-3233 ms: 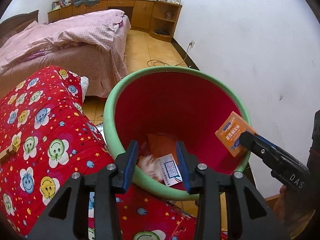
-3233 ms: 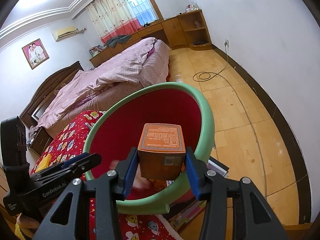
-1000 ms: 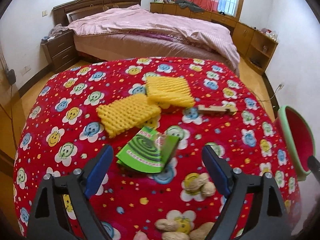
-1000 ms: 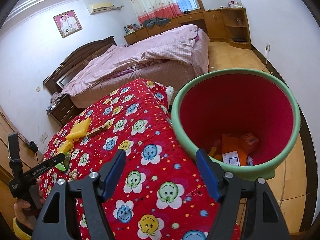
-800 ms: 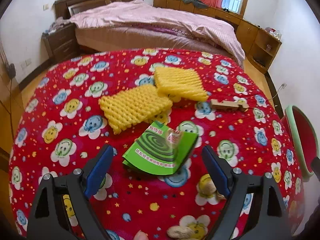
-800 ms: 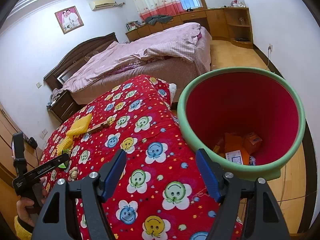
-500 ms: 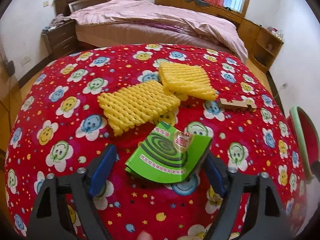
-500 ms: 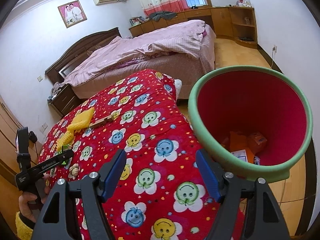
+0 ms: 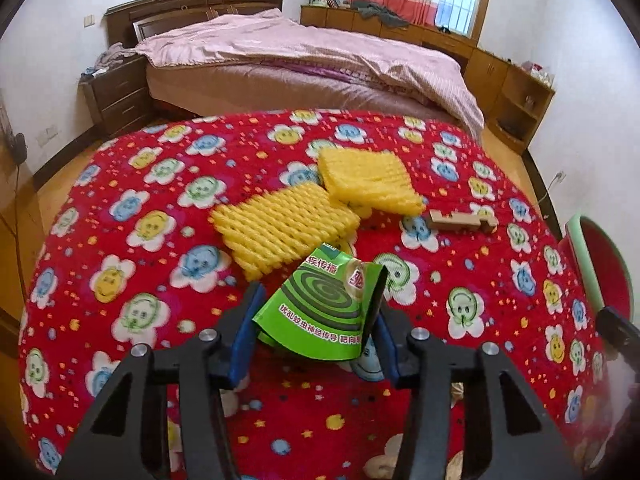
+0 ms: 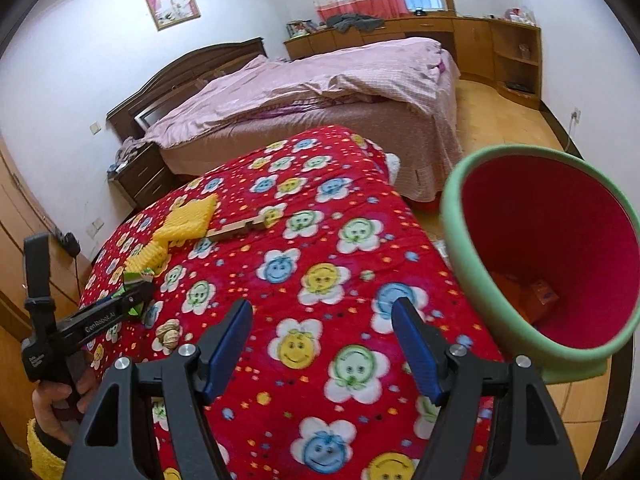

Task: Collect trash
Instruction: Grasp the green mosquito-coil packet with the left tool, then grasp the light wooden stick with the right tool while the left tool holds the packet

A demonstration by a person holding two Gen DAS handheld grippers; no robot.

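A green mosquito-coil box (image 9: 320,308) lies on the red smiley-face blanket (image 9: 140,208), buckled upward between my left gripper's (image 9: 316,332) blue pads. The jaws are closing and pressing on both sides of the box. The right wrist view shows that same gripper (image 10: 136,292) at far left with the green box (image 10: 134,278) at its tip. My right gripper (image 10: 322,344) stands open over the blanket, nothing between its fingers. The red bin with a green rim (image 10: 452,216) stands at the right, with orange boxes (image 10: 540,292) at its bottom.
Two yellow foam nets (image 9: 280,228) (image 9: 368,180) and a wooden piece (image 9: 460,220) lie beyond the box. Walnuts (image 10: 168,332) sit near the blanket's left side. A pink bed (image 10: 320,92) and nightstand (image 10: 140,176) are behind. The bin's rim (image 9: 580,256) shows at right.
My left gripper's jaws have come in from wide apart onto the green box, which has bent up. The right gripper has swung left, so the bin has slid toward the right edge.
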